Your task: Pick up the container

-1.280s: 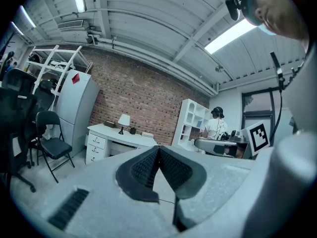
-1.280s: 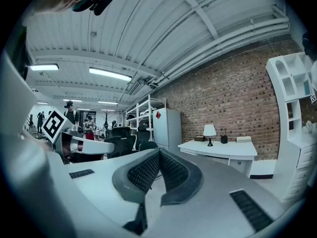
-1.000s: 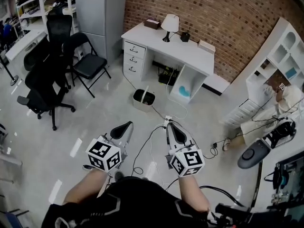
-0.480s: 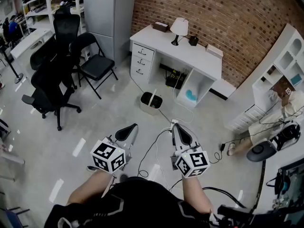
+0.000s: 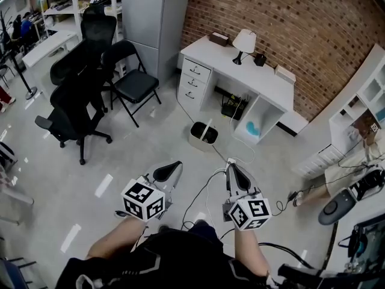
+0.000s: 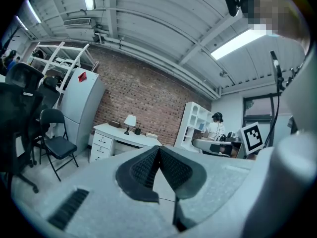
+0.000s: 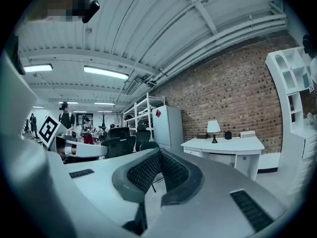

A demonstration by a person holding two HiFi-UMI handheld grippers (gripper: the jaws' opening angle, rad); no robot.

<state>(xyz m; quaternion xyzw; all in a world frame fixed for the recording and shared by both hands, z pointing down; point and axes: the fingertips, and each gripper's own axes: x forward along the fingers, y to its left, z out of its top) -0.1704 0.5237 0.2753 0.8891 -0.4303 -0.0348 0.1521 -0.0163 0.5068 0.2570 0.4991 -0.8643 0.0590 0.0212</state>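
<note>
A small white bin (image 5: 203,134) with a dark inside and a handle across its top stands on the floor in front of the white desk (image 5: 240,62). It may be the container; no other one shows. My left gripper (image 5: 169,172) is held over the floor, shut and empty, well short of the bin. My right gripper (image 5: 236,174) is beside it, also shut with nothing between its pads. In the left gripper view the left gripper (image 6: 158,150) points toward the desk (image 6: 124,134). The right gripper (image 7: 159,153) also faces the desk (image 7: 225,145) in its own view.
Black office chairs (image 5: 78,95) and a folding chair (image 5: 133,83) stand at the left. A grey cabinet (image 5: 153,17) is behind them. Cables (image 5: 207,182) run across the floor under my grippers. White shelving (image 5: 367,95) and a seated person (image 5: 352,161) are at the right.
The head view has swung, so the desk, bin and chairs sit further right and lower in the picture. Both grippers stay shut and side by side, shifted slightly right and down.
</note>
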